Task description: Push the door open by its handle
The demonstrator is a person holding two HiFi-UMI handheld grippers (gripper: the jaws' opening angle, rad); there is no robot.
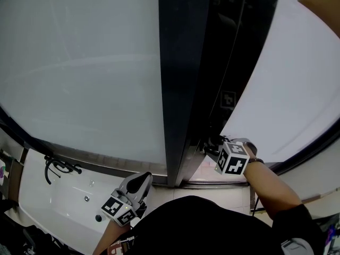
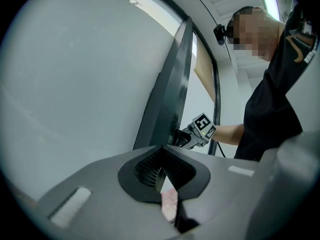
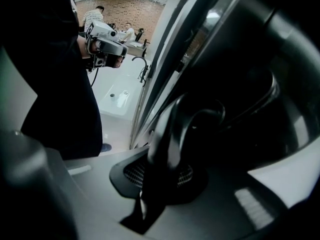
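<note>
My right gripper [image 1: 212, 145] is at the door [image 1: 178, 89], against the edge of its dark, smooth metal frame. In the right gripper view the handle [image 3: 172, 129] stands between the jaws. It is a glossy black lever that curves like a hook, rounded in section, with soft highlights along its bend. The jaws are closed on it, their ribbed dark pads pressing its lower part. The checkered marker cube [image 1: 232, 161] sits just behind them, on my wrist side.

The door frame is a tall, narrow, near-black strip. To its left is a big frosted glass pane [image 1: 79, 62], matte and milky, and another pale pane [image 1: 287, 89] lies to its right. Behind the frame I see a shiny black surface that throws reflections.

My left gripper [image 1: 142, 180] hangs low and well apart from the handle, pointing level toward the frosted pane. In the left gripper view its grey jaws are drawn together to a narrow slit with nothing between them. A sliver of pinkish tiled floor [image 2: 169, 204] shows through the slit. That view also catches the right gripper [image 2: 182, 138] at the frame's edge.

Low on the left of the head view is a white, smooth-sided tub [image 1: 69, 201] with a thin black tap [image 1: 58, 166] curved over its rim.
</note>
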